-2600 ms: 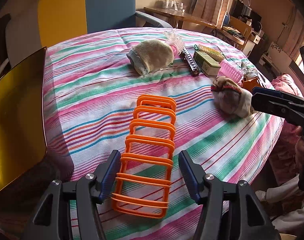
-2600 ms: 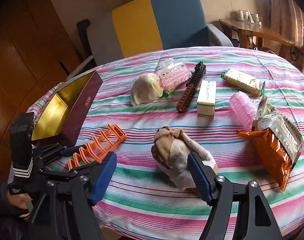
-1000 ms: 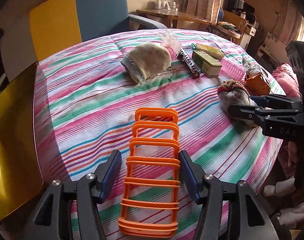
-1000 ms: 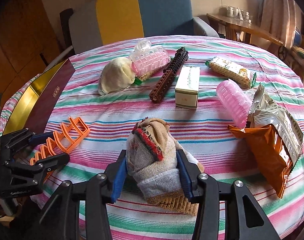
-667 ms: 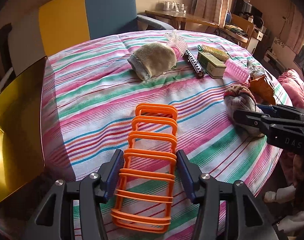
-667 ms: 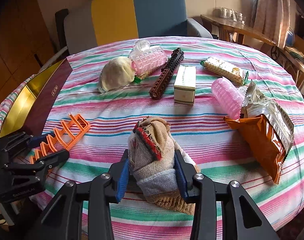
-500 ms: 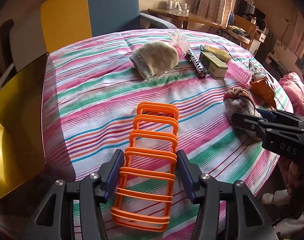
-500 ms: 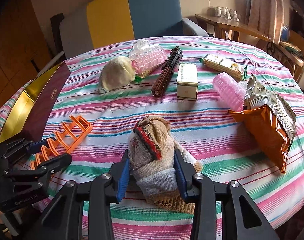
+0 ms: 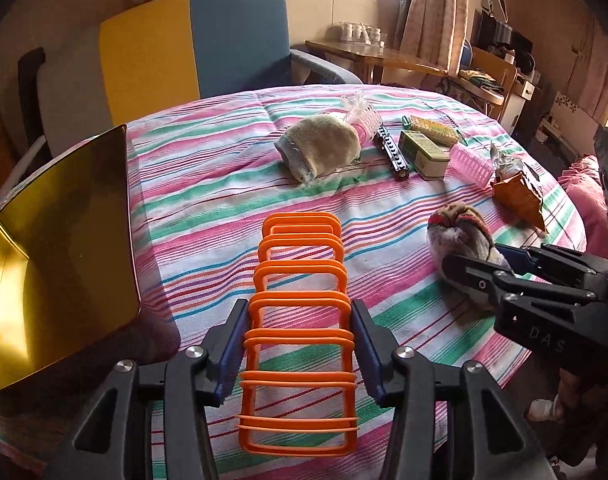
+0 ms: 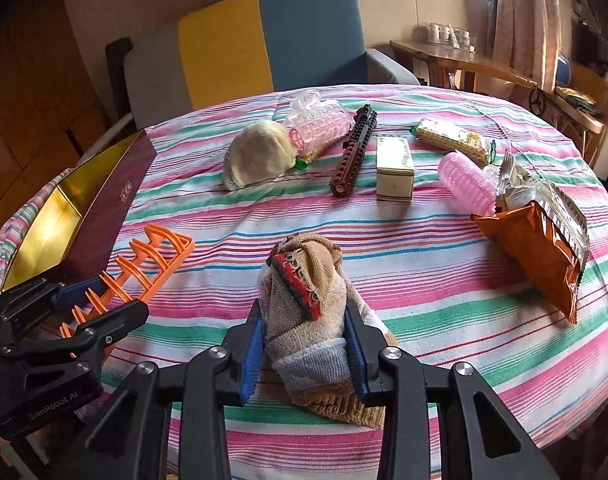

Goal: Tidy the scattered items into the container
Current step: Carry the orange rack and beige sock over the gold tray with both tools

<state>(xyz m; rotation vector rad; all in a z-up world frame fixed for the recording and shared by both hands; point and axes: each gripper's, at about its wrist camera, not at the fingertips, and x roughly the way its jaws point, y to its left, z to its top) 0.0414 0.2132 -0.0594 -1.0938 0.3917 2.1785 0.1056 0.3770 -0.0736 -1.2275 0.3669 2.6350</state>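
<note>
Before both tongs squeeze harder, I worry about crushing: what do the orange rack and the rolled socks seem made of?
The orange rack looks like moulded plastic: uniform colour, thin smooth loops with a slight sheen, probably somewhat flexible. The rolled socks look like knitted fabric: visible weave, ribbed cuff, fuzzy matte surface, likely soft.

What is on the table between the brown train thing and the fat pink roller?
A small cream-and-green box stands between the brown toy rail and the pink roller, seen in the right wrist view.

Orange rack point(image 9: 300, 320), bright as anything! Surface cloth point(image 10: 424, 240) striped pink, green, white. At nine o'clock, the box point(image 10: 88, 216): maroon outside, gold inside. Pink curler point(image 10: 466, 182), orange snack bag point(image 10: 540, 244).
</note>
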